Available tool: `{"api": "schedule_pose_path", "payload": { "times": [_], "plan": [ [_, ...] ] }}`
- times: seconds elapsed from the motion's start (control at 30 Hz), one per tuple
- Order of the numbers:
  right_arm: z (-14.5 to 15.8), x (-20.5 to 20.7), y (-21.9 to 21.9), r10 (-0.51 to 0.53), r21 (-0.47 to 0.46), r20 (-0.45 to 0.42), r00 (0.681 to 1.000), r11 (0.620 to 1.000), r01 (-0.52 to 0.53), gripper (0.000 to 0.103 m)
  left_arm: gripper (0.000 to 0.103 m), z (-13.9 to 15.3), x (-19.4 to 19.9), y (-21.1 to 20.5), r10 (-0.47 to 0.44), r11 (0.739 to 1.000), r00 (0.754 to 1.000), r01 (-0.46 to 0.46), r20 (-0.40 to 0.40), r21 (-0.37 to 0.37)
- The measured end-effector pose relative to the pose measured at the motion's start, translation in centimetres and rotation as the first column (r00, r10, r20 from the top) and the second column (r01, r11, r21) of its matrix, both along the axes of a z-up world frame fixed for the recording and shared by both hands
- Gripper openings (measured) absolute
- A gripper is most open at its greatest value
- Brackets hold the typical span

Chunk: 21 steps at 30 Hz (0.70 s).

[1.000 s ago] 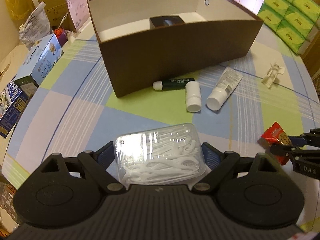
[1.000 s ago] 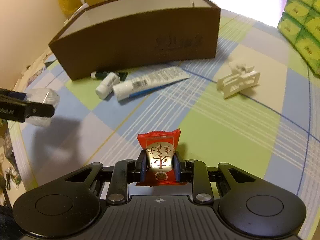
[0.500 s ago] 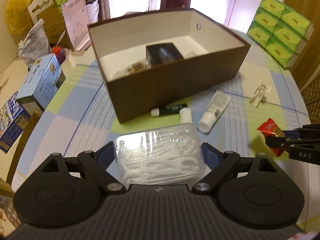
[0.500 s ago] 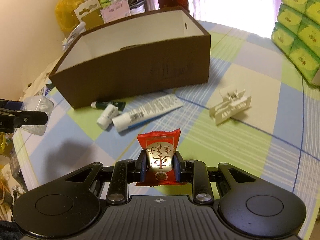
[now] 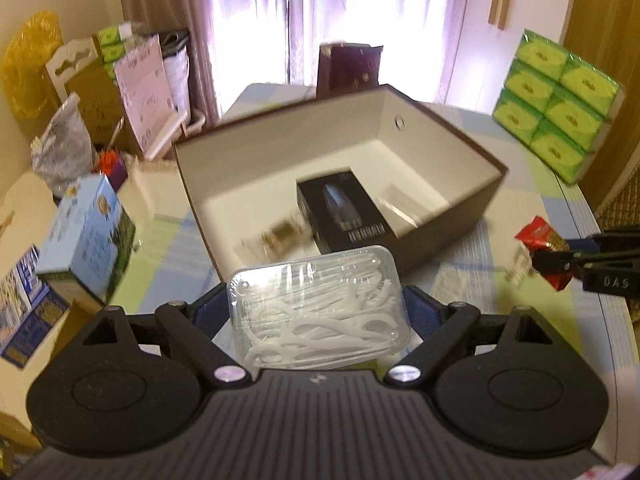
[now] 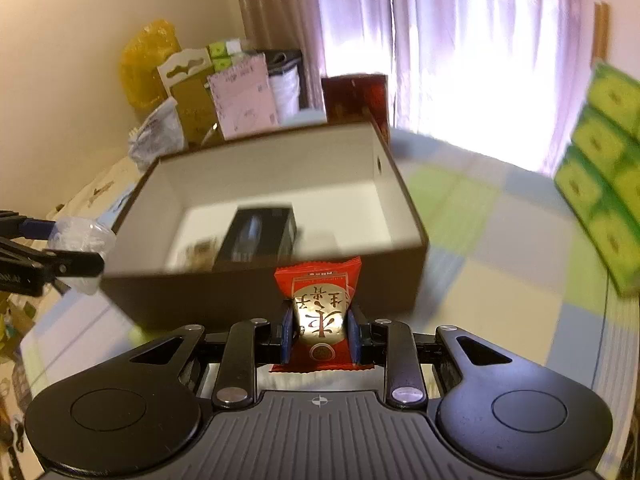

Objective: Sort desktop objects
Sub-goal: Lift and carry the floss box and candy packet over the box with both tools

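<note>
Left gripper (image 5: 316,312) is clamped across a clear floss-pick case (image 5: 318,314), held above the table before the brown box (image 5: 448,236). Inside the box lies a black carton (image 5: 344,212). Right gripper (image 6: 319,334) is closed tight on a red snack packet (image 6: 319,312), in front of the box's near wall.

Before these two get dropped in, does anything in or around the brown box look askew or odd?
Nothing looks spilled or damaged. Inside the brown box, the black carton lies diagonally instead of square to the walls. The floss pick case and red snack packet sit straight in their claws.
</note>
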State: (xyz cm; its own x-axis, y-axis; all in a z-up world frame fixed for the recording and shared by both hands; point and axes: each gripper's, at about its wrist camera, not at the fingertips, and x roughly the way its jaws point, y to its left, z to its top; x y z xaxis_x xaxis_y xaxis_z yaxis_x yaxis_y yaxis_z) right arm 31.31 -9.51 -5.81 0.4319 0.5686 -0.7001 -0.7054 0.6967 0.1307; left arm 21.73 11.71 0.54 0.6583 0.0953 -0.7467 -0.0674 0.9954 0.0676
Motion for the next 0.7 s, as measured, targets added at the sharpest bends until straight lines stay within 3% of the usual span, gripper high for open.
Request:
{"api": "schedule_pose_path", "payload": {
  "times": [0.23,0.7],
  "plan": [
    [0.8,4.7,5.8,0.033,-0.002,0.039,0.999,0.999,-0.033,0.024,0.089,0.9,5.6,1.8,-0.026,0.999,0.999,0.025,0.021,0.046],
    [-2.0,12.0,13.2,0.020,-0.090,-0.005,1.000,0.996,-0.020,0.024,0.089,-3.2,17.7,6.2,-0.038,0.996,0.993,0.048,-0.112,0.082]
  ]
}}
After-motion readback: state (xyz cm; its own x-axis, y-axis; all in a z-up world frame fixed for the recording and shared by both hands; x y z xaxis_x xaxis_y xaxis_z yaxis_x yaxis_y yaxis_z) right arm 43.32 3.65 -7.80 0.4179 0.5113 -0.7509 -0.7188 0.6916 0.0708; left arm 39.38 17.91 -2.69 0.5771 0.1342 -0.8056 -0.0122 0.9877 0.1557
